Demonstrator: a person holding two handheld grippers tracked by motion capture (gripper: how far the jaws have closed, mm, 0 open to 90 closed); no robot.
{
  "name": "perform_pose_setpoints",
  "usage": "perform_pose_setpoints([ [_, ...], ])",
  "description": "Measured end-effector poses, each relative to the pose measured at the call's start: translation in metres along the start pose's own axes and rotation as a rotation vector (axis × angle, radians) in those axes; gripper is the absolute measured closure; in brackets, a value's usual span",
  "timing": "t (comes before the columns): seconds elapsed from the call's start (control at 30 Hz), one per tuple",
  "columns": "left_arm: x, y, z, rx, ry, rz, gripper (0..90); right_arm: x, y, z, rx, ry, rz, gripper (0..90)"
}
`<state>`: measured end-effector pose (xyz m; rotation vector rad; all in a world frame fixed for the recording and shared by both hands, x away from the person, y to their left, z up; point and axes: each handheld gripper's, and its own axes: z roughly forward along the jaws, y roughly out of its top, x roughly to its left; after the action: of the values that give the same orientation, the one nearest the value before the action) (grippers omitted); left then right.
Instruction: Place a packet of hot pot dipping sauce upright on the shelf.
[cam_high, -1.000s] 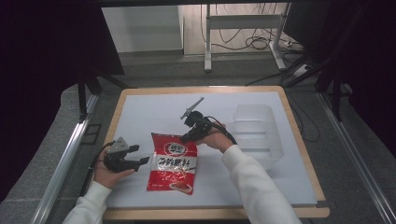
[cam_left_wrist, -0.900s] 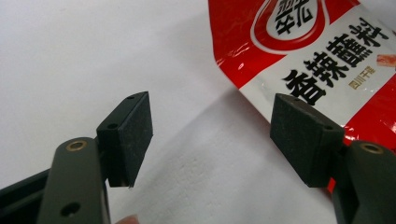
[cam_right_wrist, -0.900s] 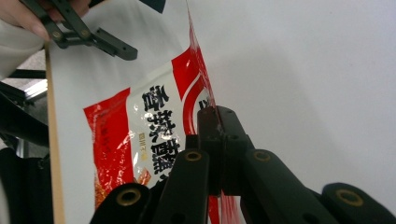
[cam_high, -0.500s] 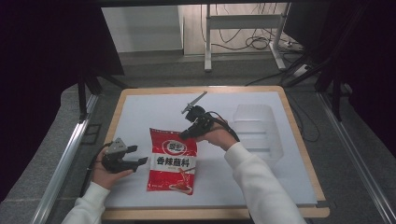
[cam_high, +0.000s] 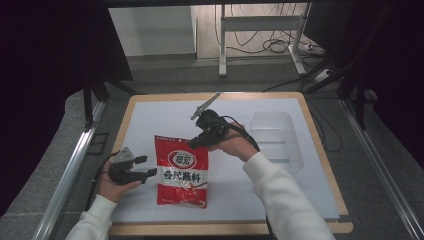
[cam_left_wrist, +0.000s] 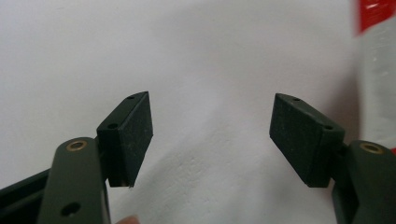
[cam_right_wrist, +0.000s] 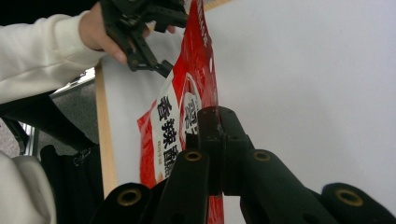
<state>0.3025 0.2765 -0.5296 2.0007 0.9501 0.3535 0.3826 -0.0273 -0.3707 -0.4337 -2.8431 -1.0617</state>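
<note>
1. A red, glossy plastic snack bag printed with white panels and dark characters (cam_high: 182, 171) lies at the lower centre of the high view, on the white sheet of the wood-edged bench (cam_high: 165, 111). Its upper right corner appears lifted off the sheet.

2. The right hand-held gripper (cam_high: 196, 142), just above centre in the high view, has its jaws pressed together on that upper right corner. In the right gripper view the black jaws (cam_right_wrist: 218, 135) meet with the red film running between them, so it is gripping the bag by its sealed edge.

3. The left hand-held gripper (cam_high: 146, 172) sits at the lower left of the high view, just beside the bag's left edge. In the left gripper view its jaws stand wide apart (cam_left_wrist: 210, 135) with only white sheet between them, and the bag's edge lies at the far right of that frame. It holds nothing.

4. A clear plastic tray (cam_high: 274, 135) rests at the right of the bench, well apart from the bag.

5. Handling, as a judgement: the bag looks light, soft and crinkly, with slippery film and probably brittle contents. The flat sealed margins are the best places to grip; squeezing the puffed middle risks crushing what is inside.

6. Held by one corner, the bag is likely to sag and swing. A second grip on the left margin would steady it.
</note>
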Motion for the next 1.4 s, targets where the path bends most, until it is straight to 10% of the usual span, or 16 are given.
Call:
perform_pose_setpoints([
  [0.53, 0.001, -0.001, 0.002, 0.009, -0.007, -0.001, 30.2, 0.035, 0.028, -0.025, -0.034, -0.015, -0.123, 89.4],
  [1.4, -0.001, 0.0, 0.004, 0.018, -0.011, 0.005, 29.9, 0.003, 0.017, -0.076, -0.08, -0.109, -0.046, 89.4],
])
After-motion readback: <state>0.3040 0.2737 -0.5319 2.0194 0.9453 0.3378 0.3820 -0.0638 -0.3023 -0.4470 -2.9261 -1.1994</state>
